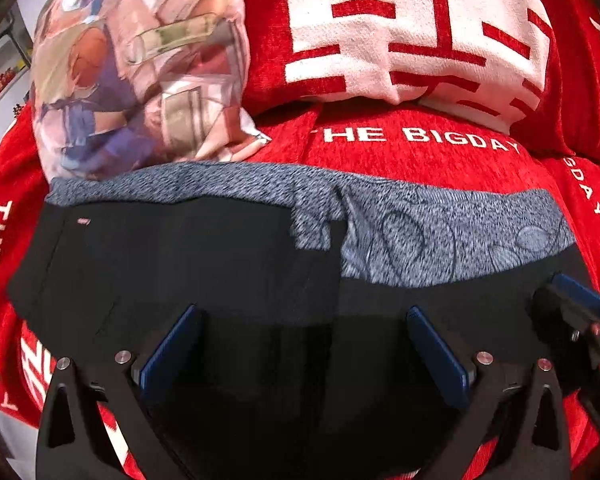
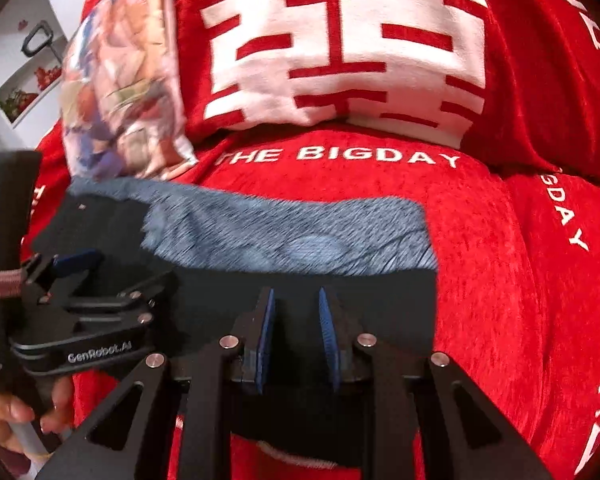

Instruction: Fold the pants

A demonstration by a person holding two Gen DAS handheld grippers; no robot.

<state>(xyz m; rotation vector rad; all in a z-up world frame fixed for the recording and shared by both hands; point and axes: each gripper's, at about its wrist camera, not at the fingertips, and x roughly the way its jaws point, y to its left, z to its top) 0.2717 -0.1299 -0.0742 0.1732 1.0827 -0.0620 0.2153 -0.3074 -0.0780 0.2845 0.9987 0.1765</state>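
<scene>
A: Left wrist view?
B: Left claw (image 1: 300, 354) spread wide, empty; black pants (image 1: 172, 264) with grey marled lining beneath and ahead, on a red chenille cover (image 1: 420, 152).
A: Right wrist view?
B: Right claw (image 2: 296, 340) narrowly parted over the blurred black fabric; grip indistinct.

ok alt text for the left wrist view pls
Black pants with a grey fleecy lining turned out lie across a red "THE BIGDAY" cover. The left gripper hangs over them, blue-padded fingers wide apart. Pillows sit behind; the right gripper enters at the right edge.
</scene>
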